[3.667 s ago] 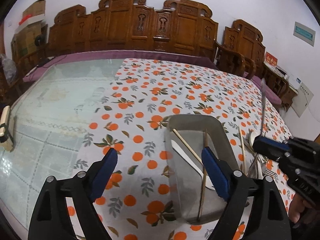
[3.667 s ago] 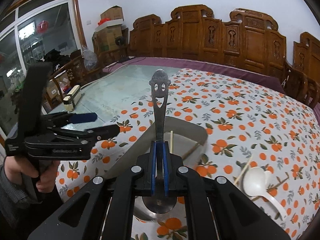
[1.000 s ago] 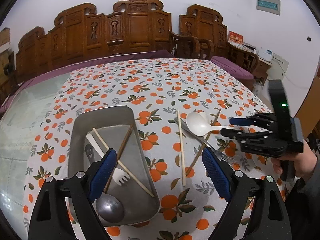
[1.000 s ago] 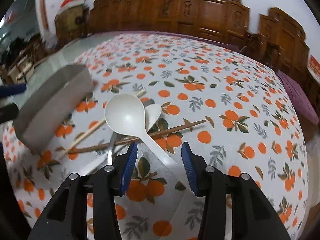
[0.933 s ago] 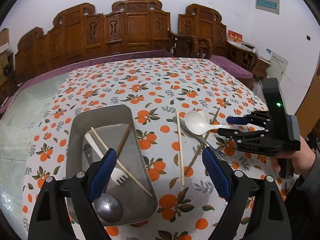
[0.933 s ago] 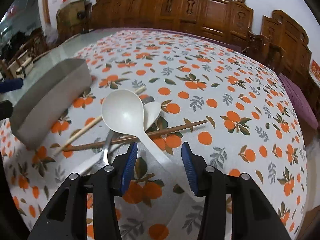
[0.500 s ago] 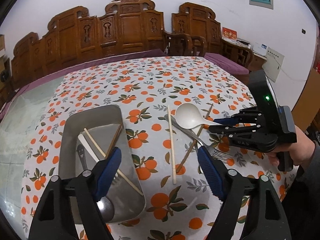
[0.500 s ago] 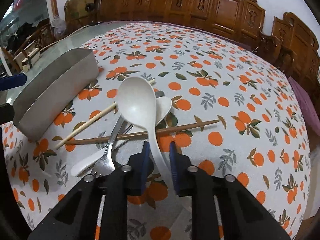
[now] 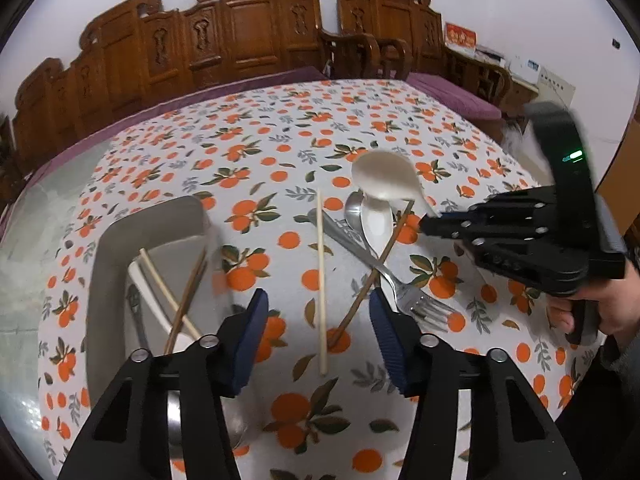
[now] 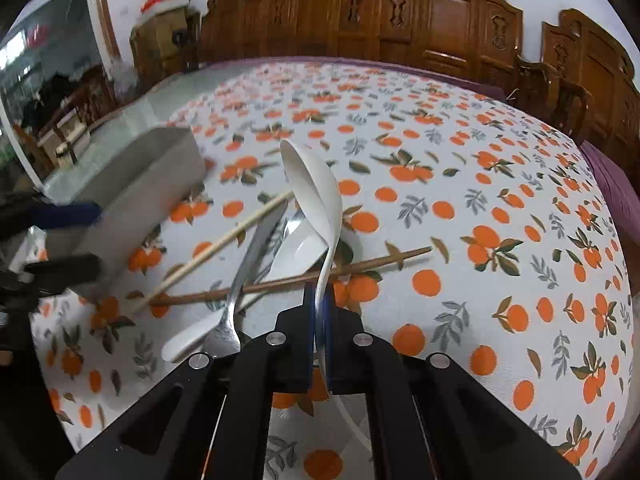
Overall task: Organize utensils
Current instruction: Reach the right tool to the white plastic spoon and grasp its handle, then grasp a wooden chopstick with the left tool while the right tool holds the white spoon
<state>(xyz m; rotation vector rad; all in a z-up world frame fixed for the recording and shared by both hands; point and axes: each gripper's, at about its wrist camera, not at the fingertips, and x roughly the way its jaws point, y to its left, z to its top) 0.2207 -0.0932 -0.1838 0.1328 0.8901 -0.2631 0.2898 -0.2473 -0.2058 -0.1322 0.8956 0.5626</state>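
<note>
above the desk (image 10: 500, 208), the right gripper (image 10: 318, 312) pinched the white spoon (image 10: 312, 184) by its thin, slick handle; it looked light and rigid. the left gripper (image 9: 316, 332) hung spread beside the tray (image 9: 104, 248).

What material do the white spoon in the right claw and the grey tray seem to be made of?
White spoon: probably glossy plastic or melamine, possibly ceramic; uniformly white with soft highlights.
Grey tray: likely brushed metal, perhaps stainless steel; dull grey with a faint sheen.
</note>
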